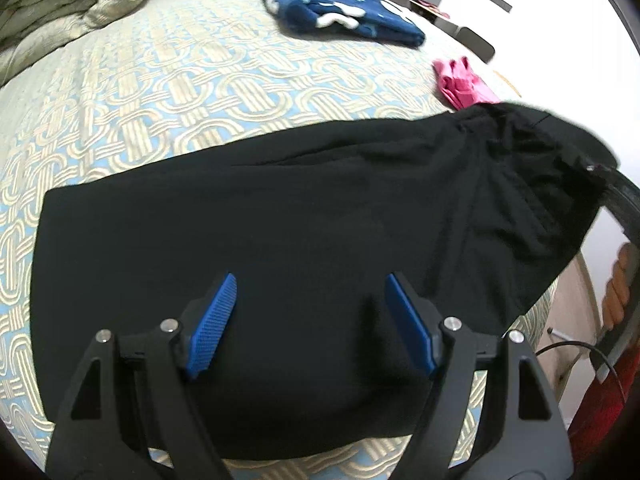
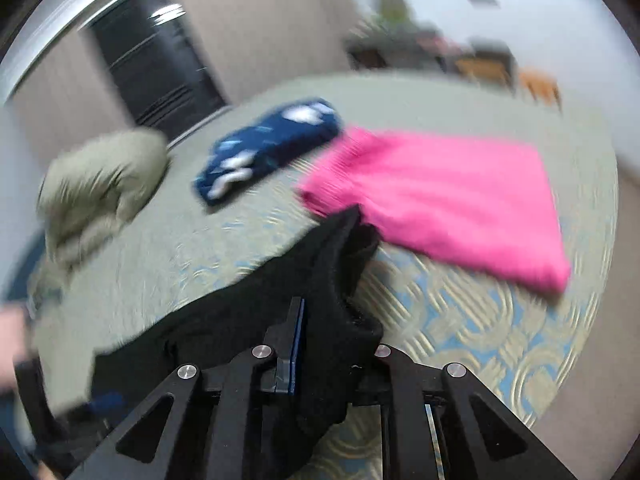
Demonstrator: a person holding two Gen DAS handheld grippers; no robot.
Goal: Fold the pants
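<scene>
Black pants (image 1: 300, 208); bed (image 1: 160, 80) cover with beige interlocking rings on pale blue; navy garment (image 1: 344, 12) with white stars; pink garment (image 2: 440, 192); olive-beige quilt (image 1: 68, 0); blue tool pads (image 1: 212, 324).

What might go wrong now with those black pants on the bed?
The right claw pinches only a bunched edge of the black pants, so the cloth may slip free. The left claw hangs open above them, pinning nothing, so the fold could skew. The lifted end might drag onto the pink garment.
</scene>
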